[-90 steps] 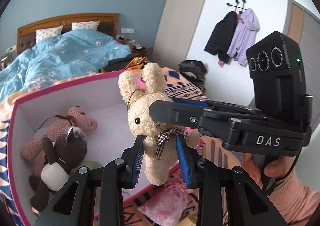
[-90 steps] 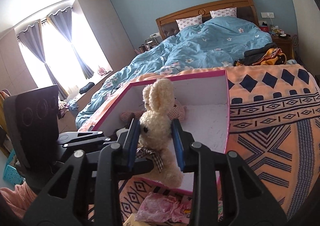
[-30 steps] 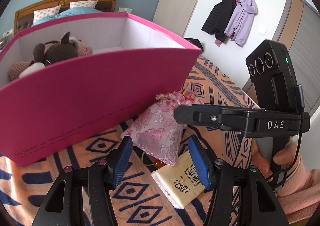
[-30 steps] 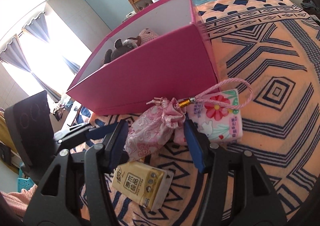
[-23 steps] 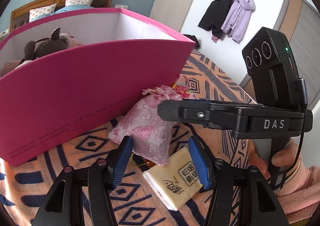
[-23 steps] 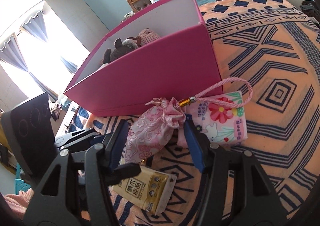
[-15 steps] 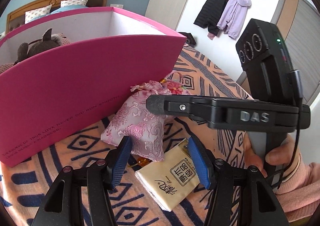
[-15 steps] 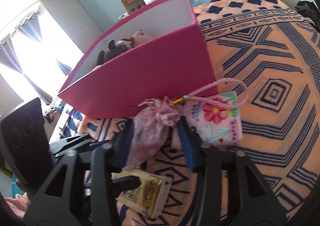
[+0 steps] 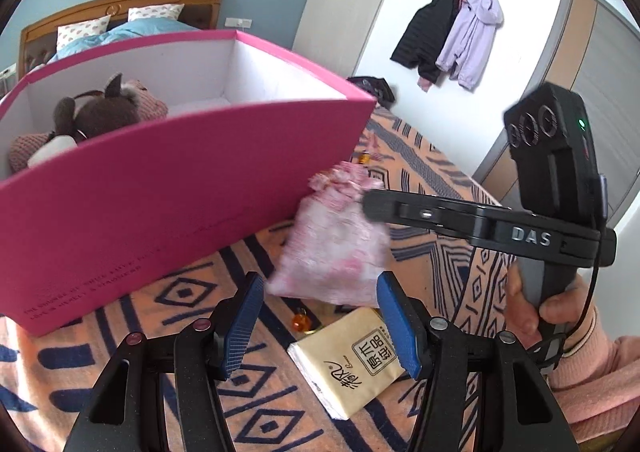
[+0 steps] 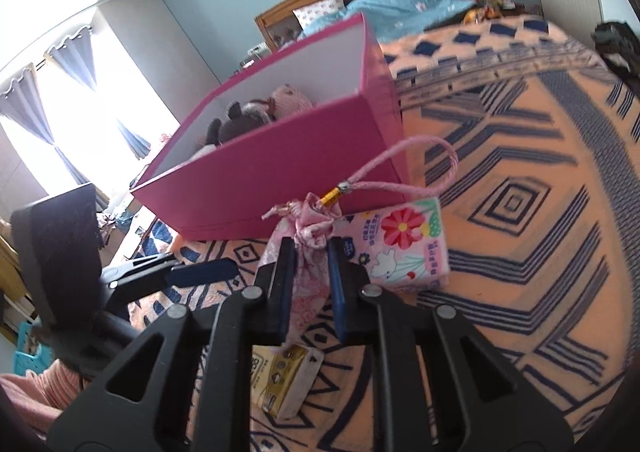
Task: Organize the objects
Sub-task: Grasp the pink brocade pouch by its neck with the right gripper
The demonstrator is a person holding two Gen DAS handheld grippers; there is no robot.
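Patterned blanket (image 10: 520, 187): pink box (image 9: 168, 187), tissue packs (image 9: 352, 356).

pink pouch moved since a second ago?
Yes. The pink pouch, pinched by the right gripper, has lifted toward the pink box's rim, uncovering the tissue pack.

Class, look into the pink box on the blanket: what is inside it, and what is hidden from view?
Inside the pink box sit a dark brown plush animal and a pink knitted toy behind it. The box's front wall hides their lower parts and most of the floor.
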